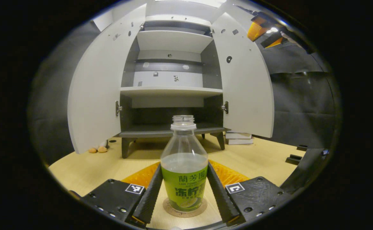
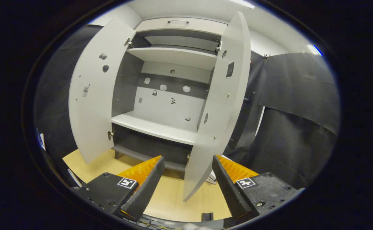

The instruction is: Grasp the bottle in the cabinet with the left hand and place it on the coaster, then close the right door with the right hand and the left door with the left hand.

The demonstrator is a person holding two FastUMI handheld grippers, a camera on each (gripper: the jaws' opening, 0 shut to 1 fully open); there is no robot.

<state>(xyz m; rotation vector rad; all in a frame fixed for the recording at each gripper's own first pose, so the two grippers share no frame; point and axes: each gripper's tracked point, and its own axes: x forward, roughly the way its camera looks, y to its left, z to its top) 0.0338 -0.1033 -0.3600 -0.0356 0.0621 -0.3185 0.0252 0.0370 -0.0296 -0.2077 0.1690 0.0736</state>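
The bottle [image 1: 184, 166] is set upright on the coaster [image 1: 184, 209] on the worktop [image 1: 87, 171], flanked closely by the left tongs [image 1: 184, 188]; whether it is pinched cannot be told. Both cabinet doors are seen open. The right tongs [image 2: 188, 179] are held spread before the right door [image 2: 216, 105].

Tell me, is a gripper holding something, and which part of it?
The left gripper holds the bottle by its labelled body, a finger on each side, while it stands on the coaster. The right gripper is open and holds nothing.
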